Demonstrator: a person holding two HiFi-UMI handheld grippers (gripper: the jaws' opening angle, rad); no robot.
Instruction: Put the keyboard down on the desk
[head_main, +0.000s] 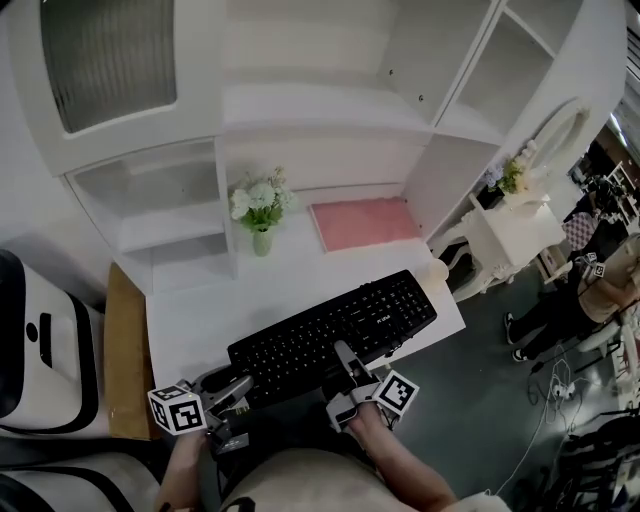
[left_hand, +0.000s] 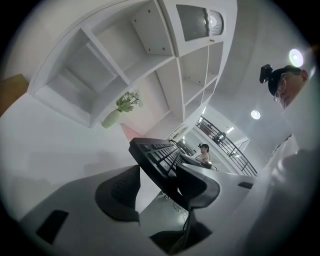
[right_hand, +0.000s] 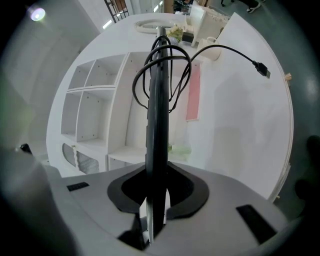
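Note:
The black keyboard (head_main: 335, 325) lies slantwise over the front of the white desk (head_main: 195, 320), its near edge past the desk's rim. My right gripper (head_main: 345, 360) is shut on that near edge. In the right gripper view the keyboard (right_hand: 159, 100) stands edge-on between the pads of the right gripper (right_hand: 157, 187), its cable and plug (right_hand: 262, 68) hanging loose. My left gripper (head_main: 232, 388) is at the keyboard's near left corner. In the left gripper view the keyboard (left_hand: 157, 155) lies against one jaw of the left gripper (left_hand: 157, 176), and the other pad (left_hand: 120, 192) stands apart from it.
A vase of flowers (head_main: 261, 210) and a pink mat (head_main: 365, 222) sit at the back of the desk, under white shelves (head_main: 160, 200). A wooden board (head_main: 125, 350) flanks the desk's left side. A white dresser (head_main: 510, 235) and people (head_main: 560, 300) are off to the right.

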